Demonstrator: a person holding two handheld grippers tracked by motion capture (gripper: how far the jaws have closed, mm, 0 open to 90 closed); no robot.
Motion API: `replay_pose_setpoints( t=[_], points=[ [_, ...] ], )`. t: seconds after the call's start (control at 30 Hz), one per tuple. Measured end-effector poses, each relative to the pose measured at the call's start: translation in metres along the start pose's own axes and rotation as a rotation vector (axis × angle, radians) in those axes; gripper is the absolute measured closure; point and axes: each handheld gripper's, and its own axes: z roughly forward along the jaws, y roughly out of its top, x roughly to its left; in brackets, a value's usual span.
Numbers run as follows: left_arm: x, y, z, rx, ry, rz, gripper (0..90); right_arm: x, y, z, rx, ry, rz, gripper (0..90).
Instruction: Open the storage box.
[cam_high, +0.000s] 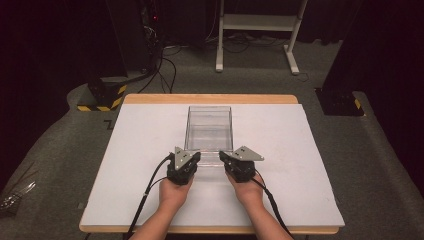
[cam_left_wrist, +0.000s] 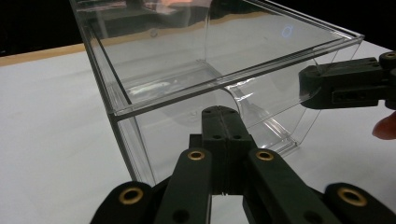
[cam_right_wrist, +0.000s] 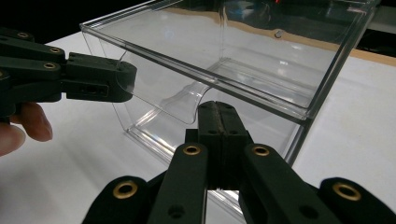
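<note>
both pairs of jaws are pressed together, pad against pad, with nothing between them. the left gripper (cam_high: 192, 161) sits at the near left corner of the clear plastic box (cam_high: 209, 131), and the right gripper (cam_high: 226, 160) at the near right corner, each held in a hand that comes up from the near edge of the table (cam_high: 280, 145).

in the left gripper view the closed tips of the left gripper (cam_left_wrist: 223, 115) point at the near wall of the clear plastic box (cam_left_wrist: 154, 79), just beside its curved cut-out; whether they touch the plastic is hard to tell through the glare. the right gripper (cam_left_wrist: 309, 87) comes in from the right of that view, its tip close against the box's far corner.

in the right gripper view the shut tips of the right gripper (cam_right_wrist: 218, 109) stand just below the rim of the clear plastic box (cam_right_wrist: 243, 60), and the left gripper (cam_right_wrist: 127, 83) reaches in from the left, its tip at the box's wall.

the box stands upright near the middle of the white table top, open side up.
</note>
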Motion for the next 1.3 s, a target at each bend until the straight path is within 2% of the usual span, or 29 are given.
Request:
replay_pose_setpoints(
  t=[0.87, 1.3],
  points=[
    [-0.014, -0.012, -0.026, -0.007, -0.023, 0.028, 90.0, 0.017, -0.012, -0.023, -0.004, 0.021, -0.019, 90.0],
    [-0.024, -0.021, -0.044, -0.013, -0.040, 0.039, 90.0, 0.029, -0.020, -0.040, -0.011, 0.035, -0.030, 90.0]
  ],
)
